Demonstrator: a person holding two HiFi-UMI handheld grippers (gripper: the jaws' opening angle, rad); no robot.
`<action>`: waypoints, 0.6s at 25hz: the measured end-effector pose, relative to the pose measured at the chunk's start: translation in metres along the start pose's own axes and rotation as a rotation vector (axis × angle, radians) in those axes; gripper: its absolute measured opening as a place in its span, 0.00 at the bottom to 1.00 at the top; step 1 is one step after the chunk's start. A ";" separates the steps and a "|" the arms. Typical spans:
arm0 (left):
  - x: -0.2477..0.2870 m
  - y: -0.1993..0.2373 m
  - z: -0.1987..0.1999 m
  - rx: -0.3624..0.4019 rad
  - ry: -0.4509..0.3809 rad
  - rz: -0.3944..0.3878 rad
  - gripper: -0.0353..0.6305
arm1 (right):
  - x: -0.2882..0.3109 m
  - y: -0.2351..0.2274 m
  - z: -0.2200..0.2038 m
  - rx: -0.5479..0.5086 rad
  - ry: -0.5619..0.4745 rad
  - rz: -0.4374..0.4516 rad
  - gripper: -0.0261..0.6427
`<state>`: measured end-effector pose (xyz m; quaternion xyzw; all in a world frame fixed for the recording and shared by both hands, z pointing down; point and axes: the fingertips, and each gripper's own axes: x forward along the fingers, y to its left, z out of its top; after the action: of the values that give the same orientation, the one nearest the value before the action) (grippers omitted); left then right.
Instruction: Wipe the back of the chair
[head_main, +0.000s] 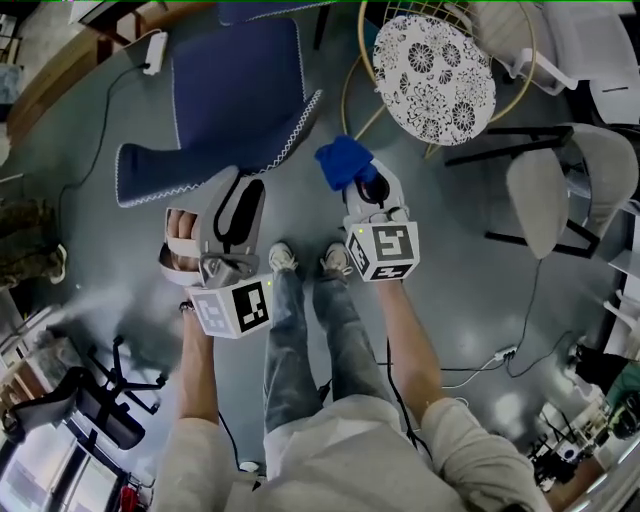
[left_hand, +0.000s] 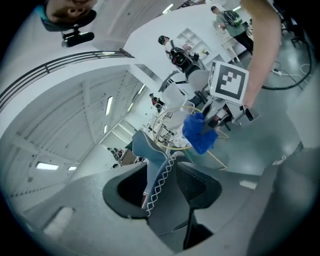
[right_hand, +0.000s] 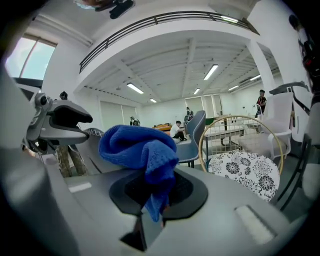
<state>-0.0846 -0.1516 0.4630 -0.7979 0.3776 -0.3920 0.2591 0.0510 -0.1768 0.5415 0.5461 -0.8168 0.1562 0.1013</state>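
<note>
okay, the right gripper (right_hand: 155, 192) pinches the blue cloth (right_hand: 137, 147), plain in its own view. only the left gripper (left_hand: 162, 190) view shows its jaws apart around the chair (left_hand: 148, 150) and its white-stitched edge; the head view puts that chair just ahead of both.

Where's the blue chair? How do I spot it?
Look at the grey floor ahead of the person's shoes. The blue chair is left of the round wire chair with the flowery cushion. Only it is dark blue with white zigzag stitching along its edge.
</note>
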 end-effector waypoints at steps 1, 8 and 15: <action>-0.004 0.002 0.003 -0.045 -0.010 0.004 0.32 | -0.005 0.002 0.005 0.000 -0.001 0.001 0.11; -0.029 0.037 0.014 -0.414 -0.049 0.079 0.32 | -0.032 0.017 0.055 -0.055 -0.035 0.013 0.11; -0.048 0.085 0.017 -0.763 -0.090 0.173 0.27 | -0.057 0.018 0.116 -0.064 -0.074 0.018 0.11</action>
<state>-0.1240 -0.1604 0.3730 -0.8186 0.5502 -0.1646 -0.0078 0.0571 -0.1636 0.4120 0.5406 -0.8294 0.1105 0.0873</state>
